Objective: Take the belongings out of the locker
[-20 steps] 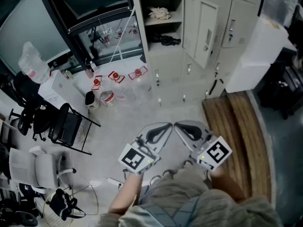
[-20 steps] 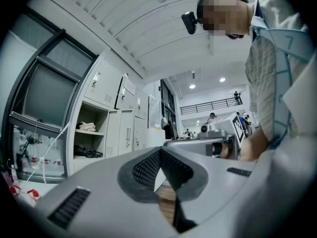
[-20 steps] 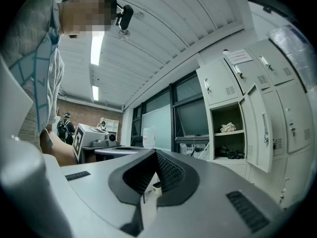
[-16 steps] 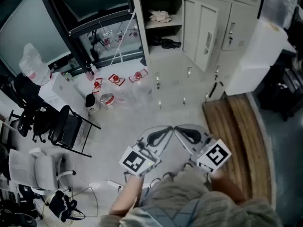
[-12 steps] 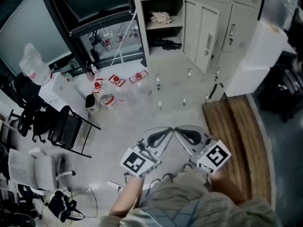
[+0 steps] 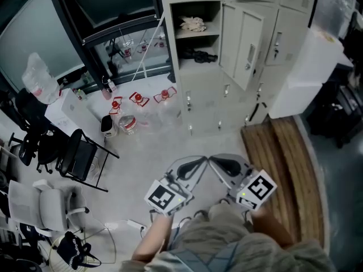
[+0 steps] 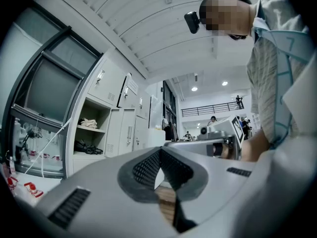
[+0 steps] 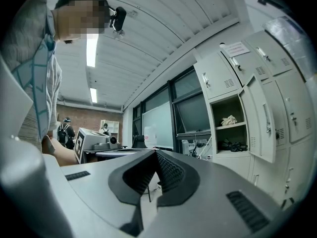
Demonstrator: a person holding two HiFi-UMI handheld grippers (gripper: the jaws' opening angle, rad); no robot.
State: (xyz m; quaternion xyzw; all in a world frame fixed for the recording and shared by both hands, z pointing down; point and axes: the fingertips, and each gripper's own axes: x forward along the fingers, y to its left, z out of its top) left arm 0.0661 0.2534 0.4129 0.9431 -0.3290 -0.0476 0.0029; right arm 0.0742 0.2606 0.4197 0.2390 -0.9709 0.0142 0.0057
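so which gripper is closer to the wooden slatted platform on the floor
Right. In the head view the right gripper hangs just left of the wooden slatted platform. The left gripper is further left, on the right gripper's far side.

A black folding chair (image 6: 85,156) is seen at eight o'clock of the head view, with plastic water bottles (image 6: 128,122) at its two o'clock, a white office chair (image 6: 35,207) at its seven, and wooden planking (image 6: 283,163) at four o'clock.

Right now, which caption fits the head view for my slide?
Left gripper and right gripper, shut and empty, face an open locker holding a pale bundle above dark items.
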